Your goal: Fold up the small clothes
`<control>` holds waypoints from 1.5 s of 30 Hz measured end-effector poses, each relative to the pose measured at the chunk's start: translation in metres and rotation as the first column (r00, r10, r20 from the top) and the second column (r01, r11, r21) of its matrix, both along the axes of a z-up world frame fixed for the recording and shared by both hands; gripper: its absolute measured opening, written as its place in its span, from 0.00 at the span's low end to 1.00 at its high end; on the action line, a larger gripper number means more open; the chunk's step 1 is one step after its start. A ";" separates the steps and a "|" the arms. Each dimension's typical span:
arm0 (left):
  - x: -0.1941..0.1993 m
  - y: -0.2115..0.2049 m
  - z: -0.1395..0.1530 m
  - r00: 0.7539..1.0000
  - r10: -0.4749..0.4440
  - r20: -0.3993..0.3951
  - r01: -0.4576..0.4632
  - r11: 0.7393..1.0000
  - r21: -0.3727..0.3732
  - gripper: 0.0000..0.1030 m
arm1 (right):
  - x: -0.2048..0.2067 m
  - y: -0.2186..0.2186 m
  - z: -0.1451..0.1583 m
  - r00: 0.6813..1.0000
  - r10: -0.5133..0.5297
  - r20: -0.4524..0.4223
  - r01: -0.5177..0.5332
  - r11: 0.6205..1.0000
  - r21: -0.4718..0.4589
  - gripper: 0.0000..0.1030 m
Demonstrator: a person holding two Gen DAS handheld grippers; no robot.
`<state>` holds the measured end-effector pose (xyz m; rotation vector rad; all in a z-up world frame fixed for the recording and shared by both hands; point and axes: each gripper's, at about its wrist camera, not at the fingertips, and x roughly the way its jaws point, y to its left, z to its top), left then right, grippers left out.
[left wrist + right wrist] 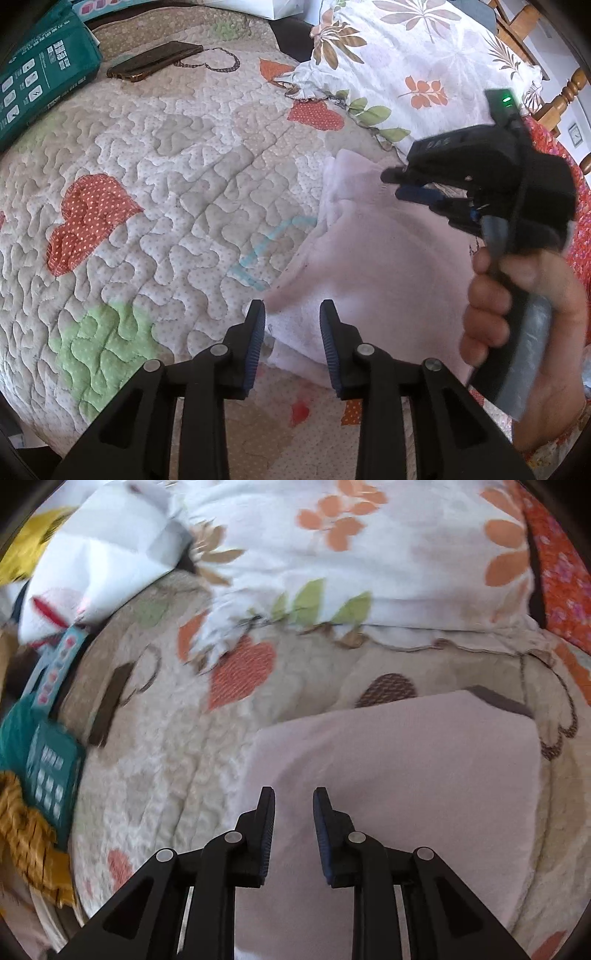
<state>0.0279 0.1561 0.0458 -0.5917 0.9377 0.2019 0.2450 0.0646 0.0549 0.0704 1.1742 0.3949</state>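
Across the quilted bedspread (155,192), with its heart patches, lies a floral pillow (417,62) at the far side, and just before it the pale pink garment (399,768), already folded into a flat, squarish packet. Over its near edge hovers the left gripper (292,332), jaws narrowly parted with nothing pinched between them. Above the packet's middle hangs the right gripper (294,830), also slightly apart and empty. The likely risk is that a finger snags the soft top layer as the grippers lift away, dragging the fold open; the loose near corner (273,295) looks the most exposed.
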 end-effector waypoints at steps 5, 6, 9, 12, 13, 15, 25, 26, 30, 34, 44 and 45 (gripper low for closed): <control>0.000 0.001 0.001 1.000 0.000 -0.001 0.000 1.000 0.004 0.29 | 0.008 -0.002 -0.026 0.998 -0.028 -0.058 0.029 1.000 0.006 0.28; 0.001 0.002 0.001 1.000 -0.001 -0.001 0.001 1.000 0.002 0.29 | 0.008 -0.002 -0.026 0.998 -0.019 -0.061 0.020 1.000 0.011 0.32; 0.000 0.001 0.002 1.000 -0.003 0.001 0.003 1.000 -0.002 0.30 | 0.004 -0.006 -0.013 0.999 -0.002 -0.040 0.003 1.000 0.016 0.32; 0.000 0.001 0.003 1.000 -0.006 0.004 0.006 1.000 -0.003 0.30 | -0.013 -0.013 0.007 1.000 0.005 0.018 -0.006 0.999 0.052 0.32; 0.000 0.002 0.003 1.000 -0.006 0.006 0.006 1.000 -0.004 0.30 | -0.020 -0.015 0.011 0.999 0.011 0.030 -0.012 0.998 0.060 0.32; -0.001 0.002 0.004 1.000 -0.005 0.010 0.005 1.000 -0.002 0.31 | -0.031 -0.019 0.014 0.999 0.022 0.040 -0.025 0.997 0.067 0.32; -0.013 -0.001 0.025 0.994 0.006 0.114 -0.016 0.996 0.087 0.42 | -0.069 -0.047 -0.009 0.999 0.039 -0.026 -0.035 0.993 0.110 0.32; -0.014 -0.002 0.028 0.992 0.005 0.127 -0.018 0.995 0.100 0.42 | -0.072 -0.051 -0.006 0.999 0.043 -0.028 -0.039 0.993 0.116 0.32; -0.017 -0.004 0.037 0.985 -0.002 0.172 -0.019 0.992 0.123 0.43 | -0.093 -0.075 0.013 0.998 0.058 0.017 -0.060 0.989 0.135 0.32; -0.018 -0.007 0.041 0.981 -0.011 0.191 -0.015 0.991 0.132 0.44 | -0.116 -0.100 0.028 0.993 0.041 0.109 -0.051 0.995 0.084 0.32; -0.020 -0.013 0.035 0.985 -0.017 0.172 -0.009 0.989 0.147 0.45 | -0.120 -0.121 -0.011 0.998 0.015 0.063 -0.016 1.000 0.017 0.33; -0.020 -0.013 0.035 0.985 -0.017 0.173 -0.009 0.989 0.147 0.45 | -0.120 -0.120 -0.010 0.997 0.021 0.068 -0.022 1.000 0.008 0.33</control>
